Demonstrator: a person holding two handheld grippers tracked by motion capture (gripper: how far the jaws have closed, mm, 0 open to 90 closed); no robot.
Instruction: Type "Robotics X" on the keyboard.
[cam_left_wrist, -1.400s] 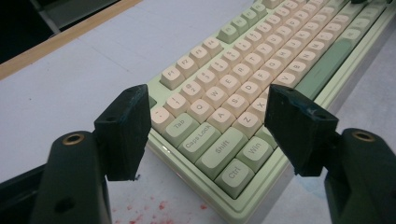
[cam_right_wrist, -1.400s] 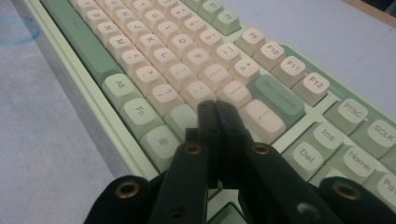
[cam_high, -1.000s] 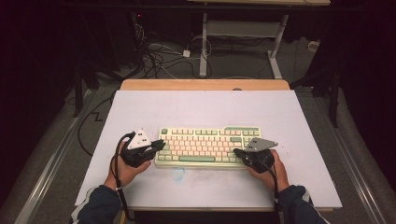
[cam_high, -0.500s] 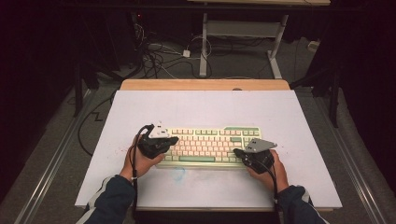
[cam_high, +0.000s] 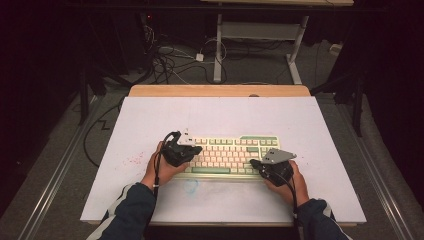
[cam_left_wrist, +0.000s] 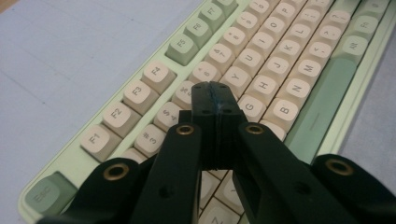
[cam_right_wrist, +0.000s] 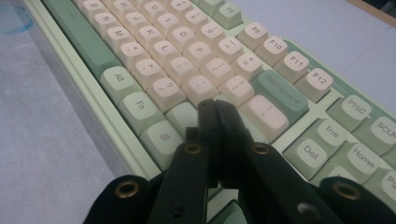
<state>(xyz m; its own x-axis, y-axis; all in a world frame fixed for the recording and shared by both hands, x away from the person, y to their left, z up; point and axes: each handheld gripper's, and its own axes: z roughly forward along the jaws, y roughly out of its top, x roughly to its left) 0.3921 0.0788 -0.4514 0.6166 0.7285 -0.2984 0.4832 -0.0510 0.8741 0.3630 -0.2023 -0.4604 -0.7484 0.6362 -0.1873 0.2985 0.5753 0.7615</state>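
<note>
so you had the keyboard (cam_high: 227, 156) sitting just below the middle of the high view, flat on the pale worktop (cam_high: 150, 120), long edge running left to right across the frame. your left hand-held gripper (cam_high: 194, 150) was over its left end and your right hand-held gripper (cam_high: 256, 163) at the lower right corner, one on each side.

both had their jaws pressed together with nothing between them. in the left gripper view the closed tip (cam_left_wrist: 214, 91) sat mid-frame over the letter rows, right about where the t, g and y keys meet, f-keys running off to the upper left. in the right gripper view the closed tip (cam_right_wrist: 215, 108) hung over the keys just below the backspace key (cam_right_wrist: 279, 92), near the enter area. can't tell if either tip was actually touching a cap.

reads to me like the typing step, using the closed tips as pokers. next move would've called for a straight-down press on one cap, tip centred so it didn't clip a neighbour, then lift clean.
</note>
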